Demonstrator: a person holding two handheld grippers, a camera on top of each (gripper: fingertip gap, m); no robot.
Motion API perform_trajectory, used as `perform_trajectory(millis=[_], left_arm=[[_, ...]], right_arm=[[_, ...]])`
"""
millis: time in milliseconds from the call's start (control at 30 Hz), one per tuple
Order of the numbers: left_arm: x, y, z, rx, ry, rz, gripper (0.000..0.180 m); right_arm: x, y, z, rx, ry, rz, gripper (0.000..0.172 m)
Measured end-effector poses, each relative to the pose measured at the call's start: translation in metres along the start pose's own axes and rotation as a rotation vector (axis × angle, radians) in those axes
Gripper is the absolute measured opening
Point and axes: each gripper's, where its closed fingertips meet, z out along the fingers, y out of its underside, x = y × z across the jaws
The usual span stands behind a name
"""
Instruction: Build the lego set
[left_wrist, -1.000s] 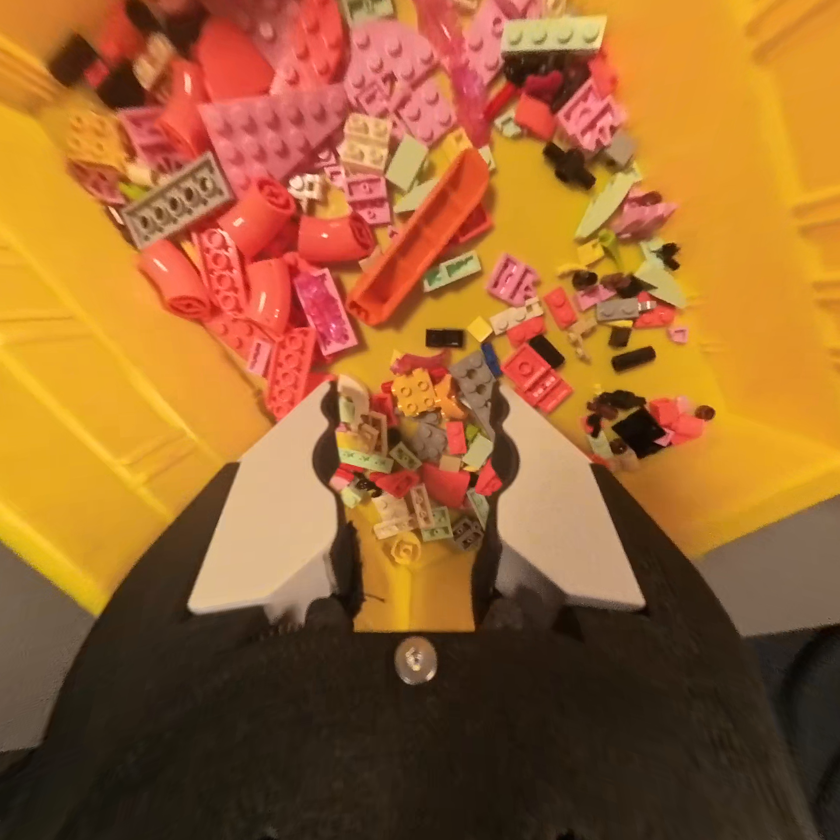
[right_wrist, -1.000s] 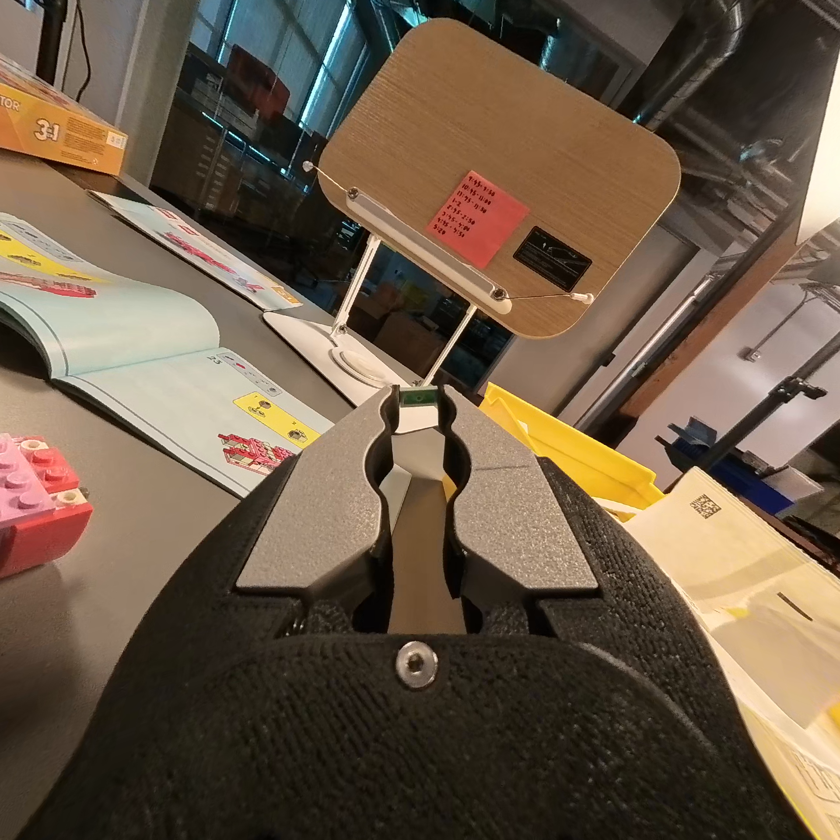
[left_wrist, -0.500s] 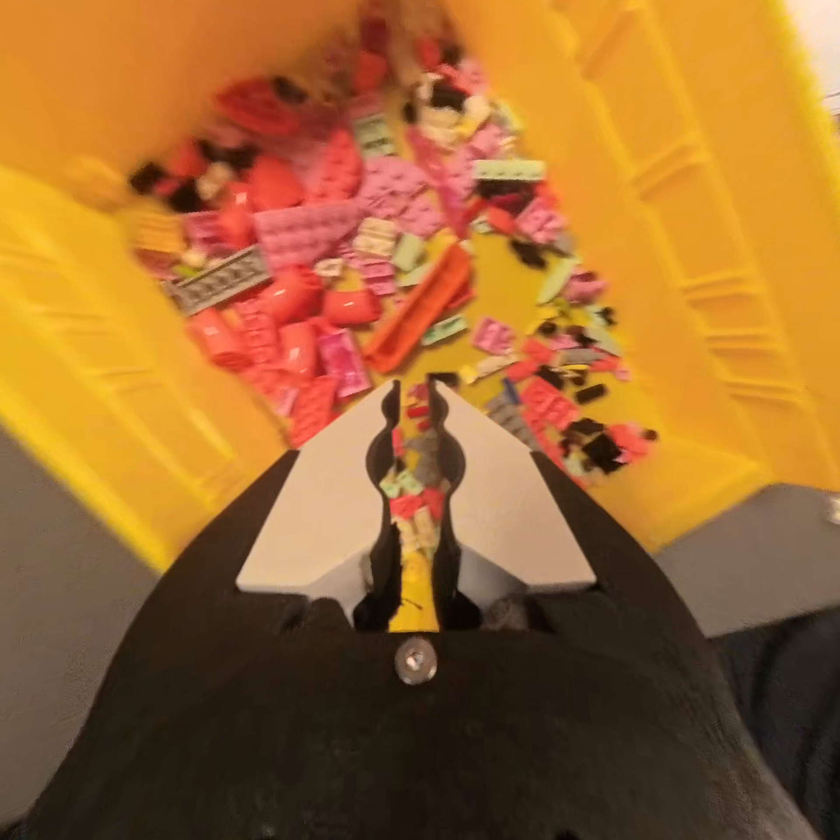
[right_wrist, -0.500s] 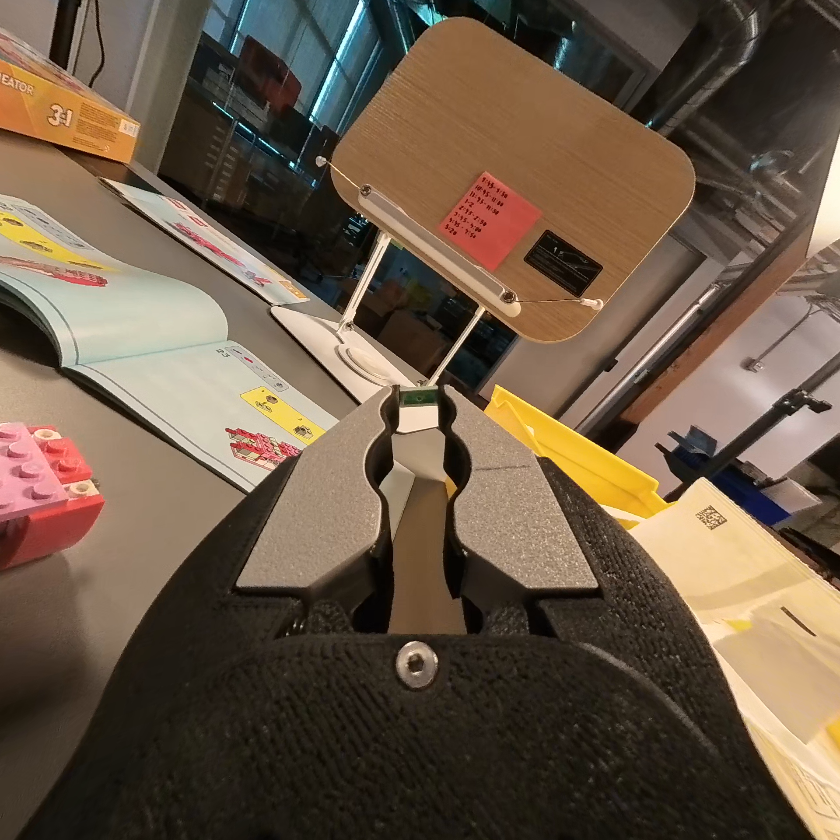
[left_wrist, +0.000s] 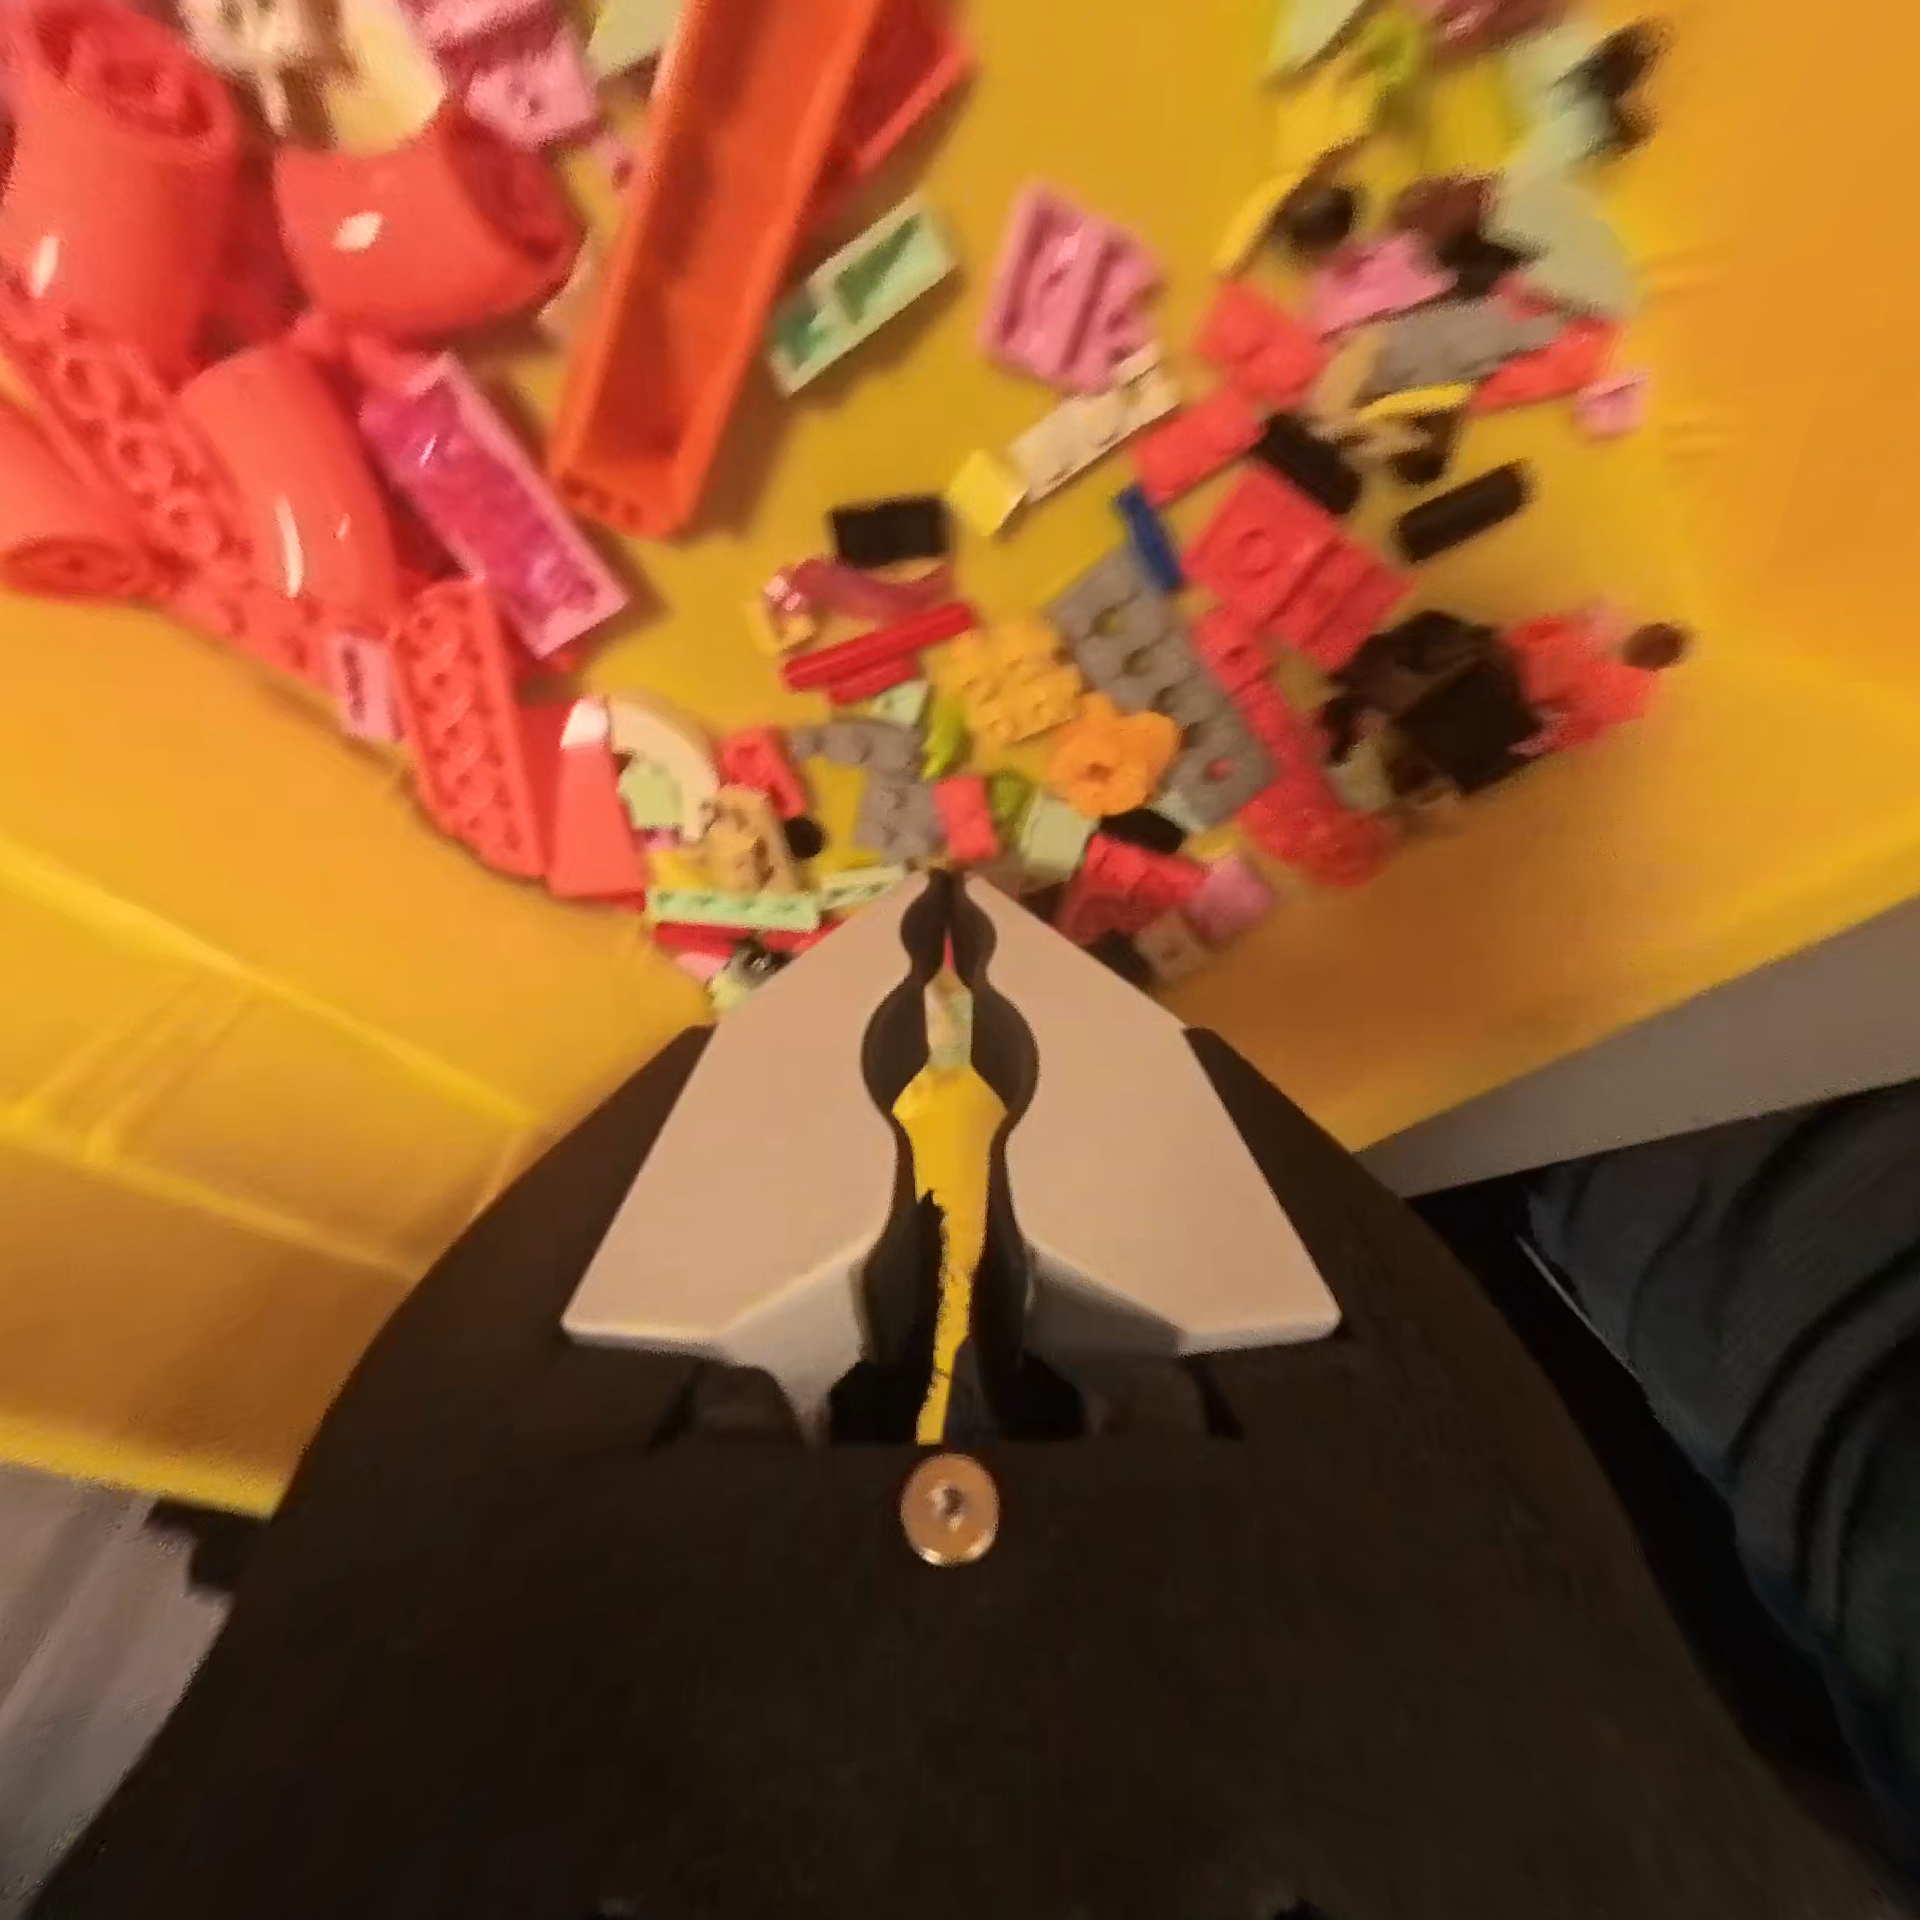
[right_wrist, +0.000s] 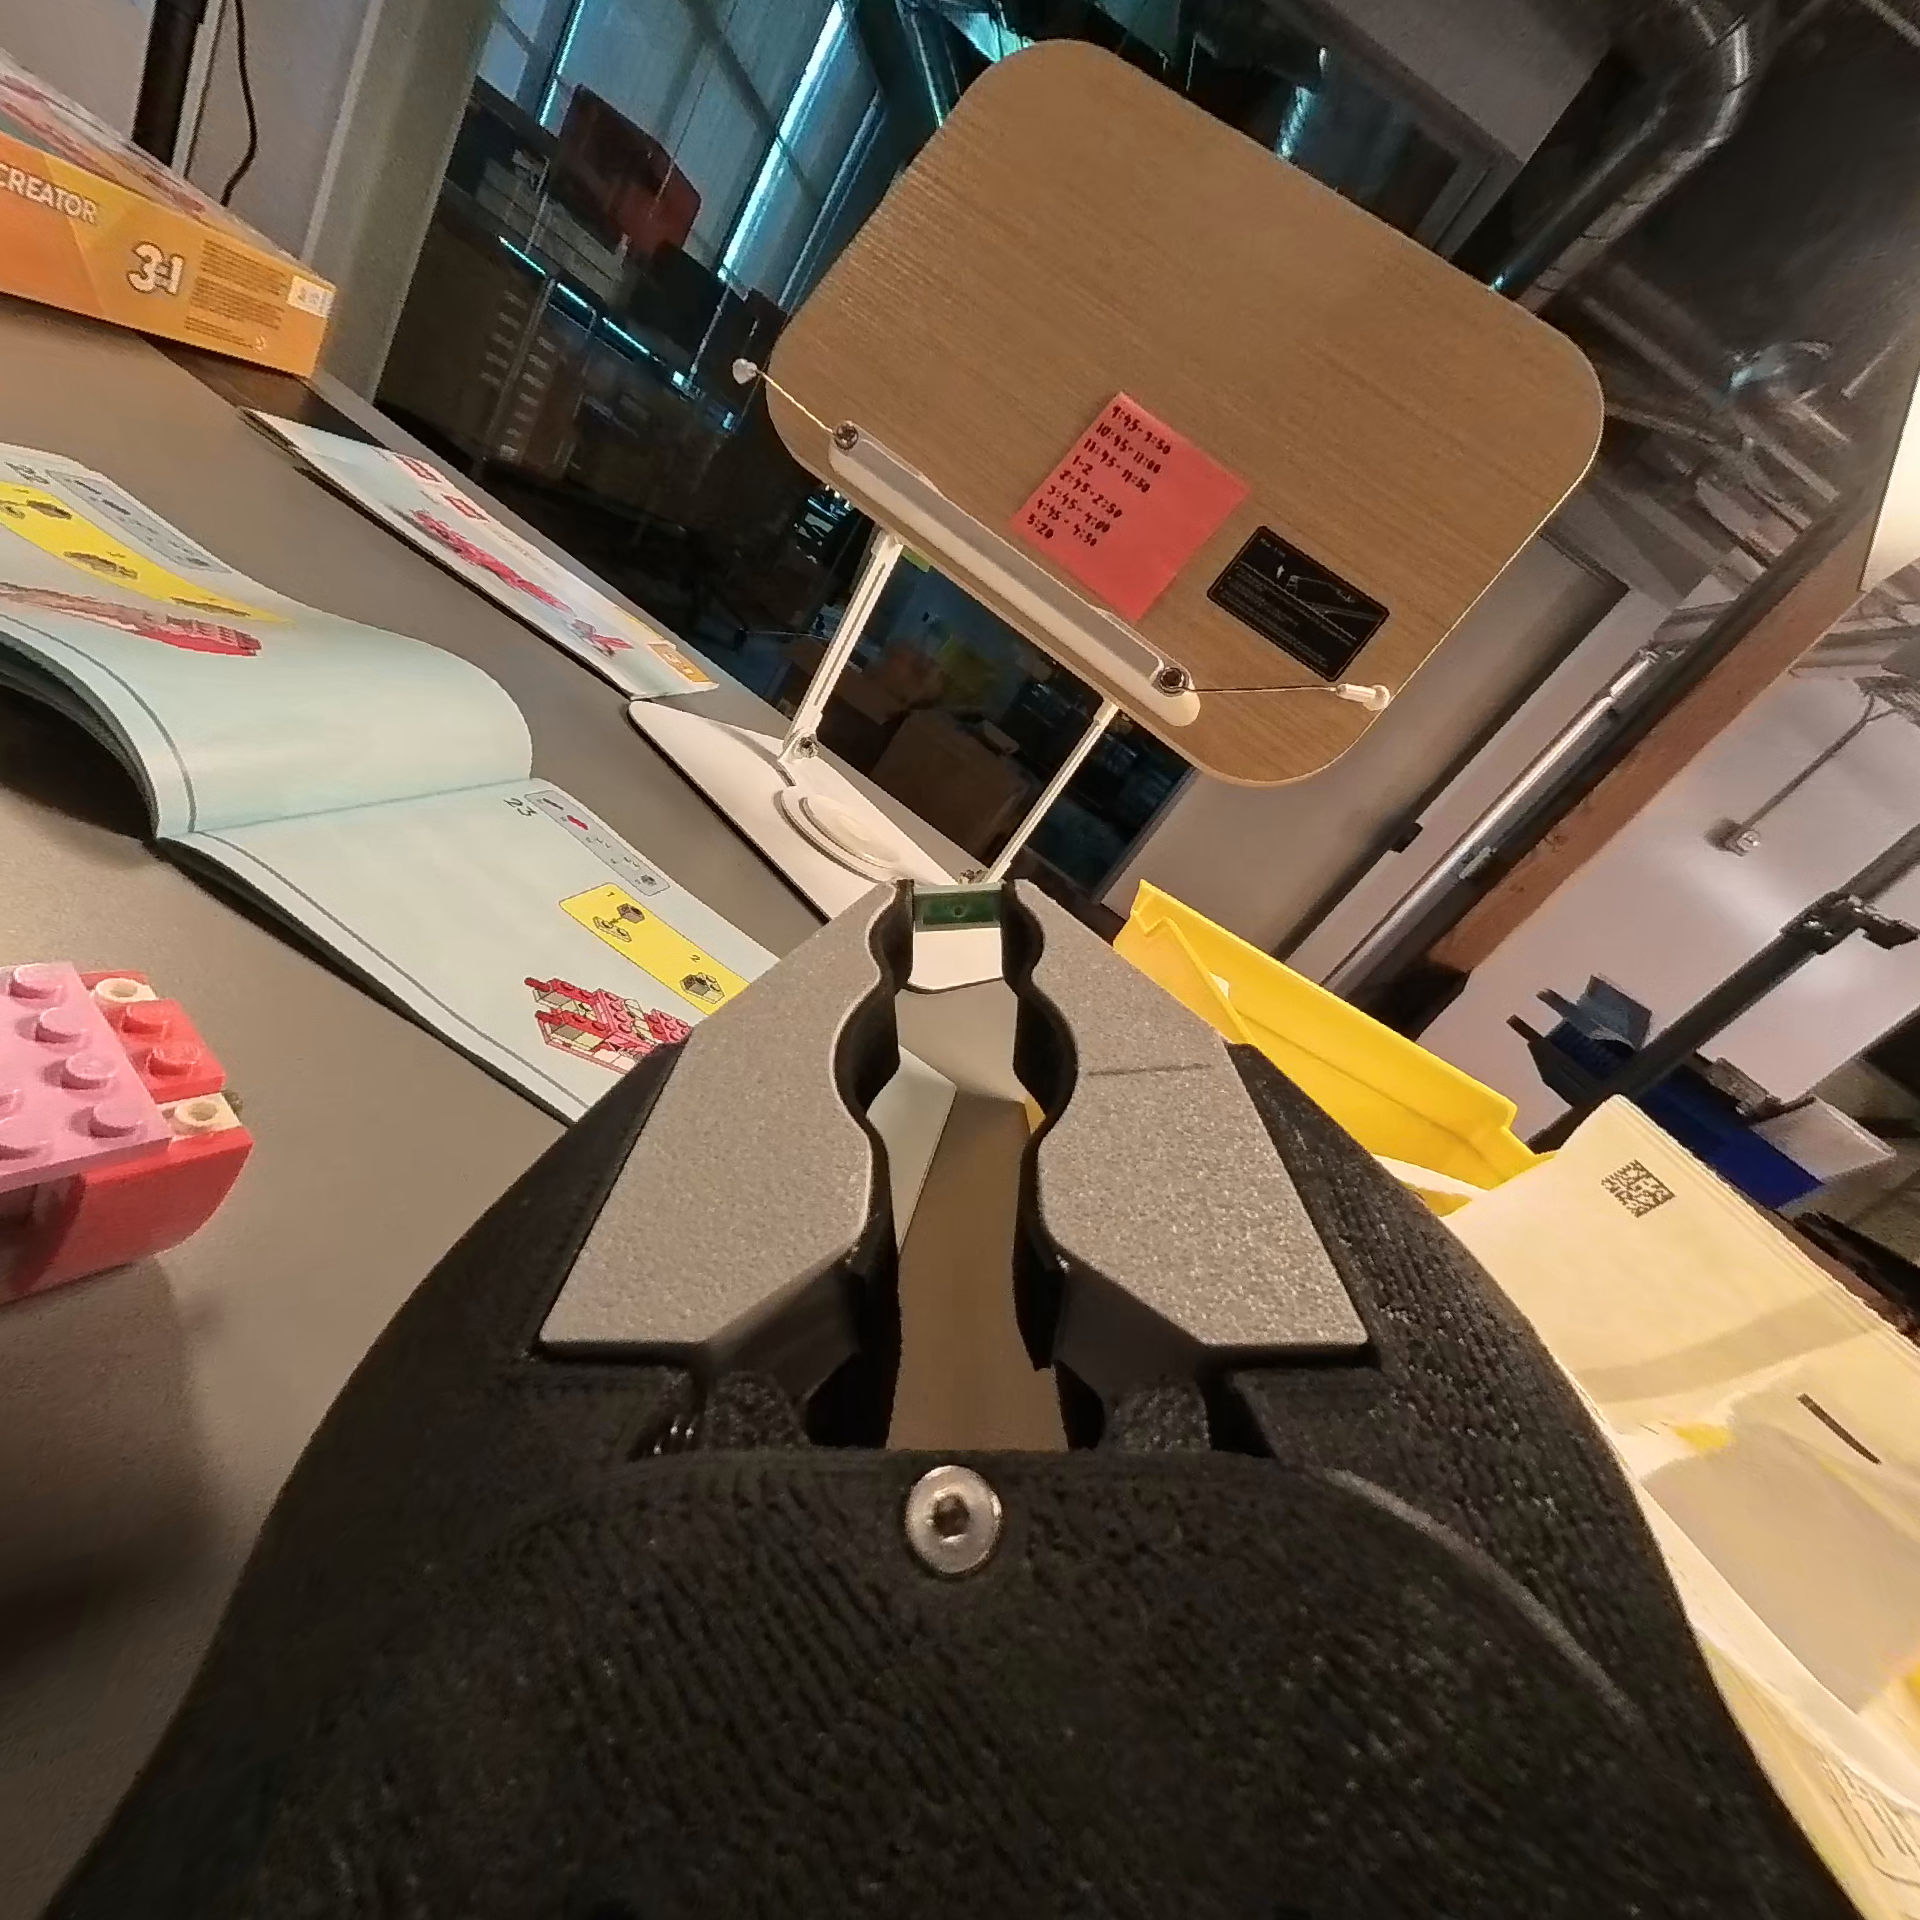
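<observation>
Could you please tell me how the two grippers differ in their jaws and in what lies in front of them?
The left gripper has pale fingers shut tip to tip; the right gripper has dark grey fingers clamped on a small green piece. The left points into a yellow bin of loose bricks, the right across a grey table. Both have black bodies.

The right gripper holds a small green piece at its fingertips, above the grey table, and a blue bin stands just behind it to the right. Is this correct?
Not quite: the bin is yellow, not blue, as the right wrist view shows. The rest holds: the right gripper pinches a small green piece at its fingertips above the grey table.
</observation>
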Motion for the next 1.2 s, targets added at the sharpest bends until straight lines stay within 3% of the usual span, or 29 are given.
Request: perform_trajectory(millis=[167,367,500,867,1033,1133,1200], left_arm=[[0.015,-0.008,-0.011,0.084,0.059,0.039,0.0],[0.019,0.027,-0.007,-0.095,0.069,0.026,0.0],[0.03,0.034,0.006,-0.162,0.121,0.063,0.0],[0.02,-0.026,-0.001,0.113,0.127,0.058,0.0],[0.012,-0.068,-0.039,0.459,0.149,0.01,0.0],[-0.034,-0.087,-0.078,0.64,-0.031,-0.095,0.0],[-0.06,-0.093,-0.092,0.626,-0.131,-0.106,0.0]], right_arm=[[0.0,0.0,0.0,0.0,-0.002,0.0,0.015],[-0.001,0.0,0.0,0.003,-0.007,-0.002,0.015],[-0.002,-0.001,0.0,0.005,-0.011,-0.005,0.015],[-0.003,-0.001,0.0,0.007,-0.014,-0.006,0.015],[-0.003,-0.001,0.0,0.007,-0.016,-0.007,0.015],[-0.004,-0.001,0.0,0.006,-0.02,-0.005,0.015],[-0.005,-0.001,0.001,0.004,-0.026,-0.006,0.015]])
